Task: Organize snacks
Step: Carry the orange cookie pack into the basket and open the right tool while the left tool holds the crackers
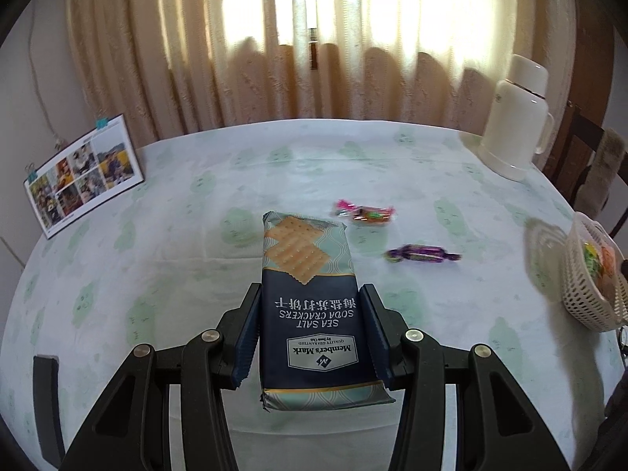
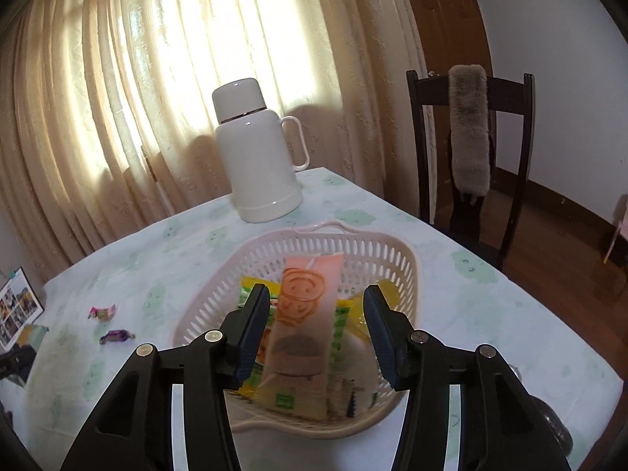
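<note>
Both wrist views look steeply down at the table (image 1: pixel 176 274), sharing the basket (image 2: pixel 298 247).

Backlit curtains (image 1: pixel 314 39) glare; fisheye edges darken and curve, slight blur.

Open tongs (image 2: pixel 312 333) above snack basket (image 2: pixel 396 259)

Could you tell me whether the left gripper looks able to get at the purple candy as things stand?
Probably not yet: the left gripper is shut on the cracker pack, so its fingers are occupied. The purple candy itself lies unobstructed on the table.
</note>
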Demonstrator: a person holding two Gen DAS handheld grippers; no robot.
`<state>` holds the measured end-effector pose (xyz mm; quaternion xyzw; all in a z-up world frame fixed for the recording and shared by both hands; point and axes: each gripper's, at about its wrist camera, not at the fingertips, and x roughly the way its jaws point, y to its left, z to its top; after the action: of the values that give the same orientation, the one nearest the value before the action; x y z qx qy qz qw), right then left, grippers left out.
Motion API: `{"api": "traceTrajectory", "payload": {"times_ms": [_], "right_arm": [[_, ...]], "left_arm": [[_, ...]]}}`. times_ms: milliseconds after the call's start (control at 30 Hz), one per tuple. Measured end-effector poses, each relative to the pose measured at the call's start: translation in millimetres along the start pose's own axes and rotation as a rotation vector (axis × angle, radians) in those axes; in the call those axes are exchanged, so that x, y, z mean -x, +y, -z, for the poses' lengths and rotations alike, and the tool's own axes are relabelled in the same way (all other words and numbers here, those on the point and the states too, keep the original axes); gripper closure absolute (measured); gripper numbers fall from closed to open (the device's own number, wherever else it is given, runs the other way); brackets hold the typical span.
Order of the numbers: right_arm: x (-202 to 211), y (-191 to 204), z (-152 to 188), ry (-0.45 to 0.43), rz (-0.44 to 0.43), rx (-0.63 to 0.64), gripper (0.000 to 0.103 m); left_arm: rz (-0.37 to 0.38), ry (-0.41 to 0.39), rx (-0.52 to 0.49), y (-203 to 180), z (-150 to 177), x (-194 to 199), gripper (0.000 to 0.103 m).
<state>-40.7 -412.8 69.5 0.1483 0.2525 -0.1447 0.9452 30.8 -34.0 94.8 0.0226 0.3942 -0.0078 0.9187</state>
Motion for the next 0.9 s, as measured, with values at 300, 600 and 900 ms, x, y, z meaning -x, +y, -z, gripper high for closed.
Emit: {"api": "traceTrajectory", "payload": {"times_ms": [300, 600, 900], "right_arm": [[-9.5, -4.5, 7.4, 0.016, 0.048, 0.103, 0.051], [-16.2, 9.8, 11.4, 0.019, 0.013, 0.21, 0.042], [-11.7, -0.8, 9.1, -0.026, 0.082, 0.182, 0.042]], "left_arm": [[0.092, -0.007, -0.091, -59.8, -13.2, 10.1, 0.058], [0.18, -0.018, -0.186, -122.3, -21.8, 18.4, 0.058], [0.246, -0.026, -0.258, -169.3, -29.2, 17.6, 0.058]]}}
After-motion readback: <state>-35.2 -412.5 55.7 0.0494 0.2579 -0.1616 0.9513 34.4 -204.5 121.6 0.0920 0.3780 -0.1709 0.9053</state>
